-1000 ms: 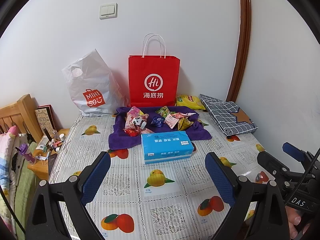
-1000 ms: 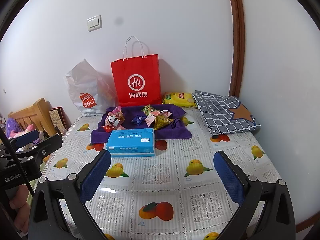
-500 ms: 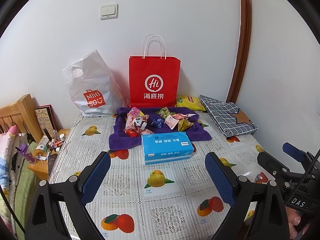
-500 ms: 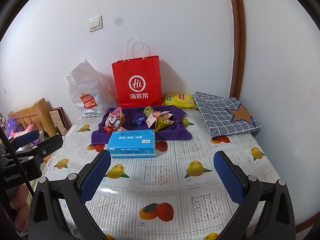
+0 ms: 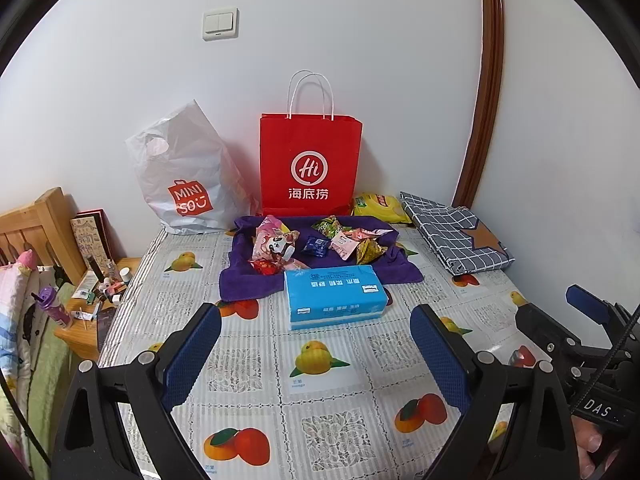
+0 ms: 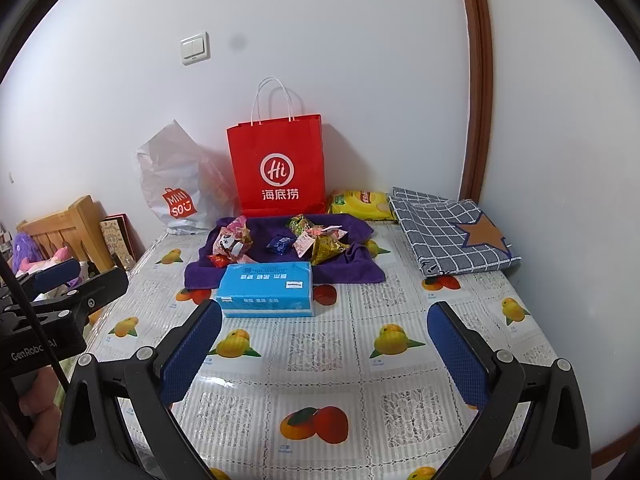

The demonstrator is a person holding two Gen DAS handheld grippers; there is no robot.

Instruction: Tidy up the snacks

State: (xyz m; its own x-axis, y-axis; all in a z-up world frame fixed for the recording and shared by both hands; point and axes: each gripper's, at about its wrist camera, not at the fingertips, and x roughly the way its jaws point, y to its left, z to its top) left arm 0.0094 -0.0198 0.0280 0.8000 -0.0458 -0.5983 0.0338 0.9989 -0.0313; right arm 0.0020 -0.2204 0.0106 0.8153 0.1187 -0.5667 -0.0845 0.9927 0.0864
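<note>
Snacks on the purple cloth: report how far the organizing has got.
Done: nothing visibly. The snacks lie loose on the purple cloth behind the blue tissue pack. In hand: nothing; left gripper and right gripper are open. Left: all sorting.

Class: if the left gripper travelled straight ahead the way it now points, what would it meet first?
Probably the blue tissue pack: it lies centred ahead of the open left gripper, with only bare tablecloth between. Depth is uncertain; the gripper might pass above it toward the snacks.
</note>
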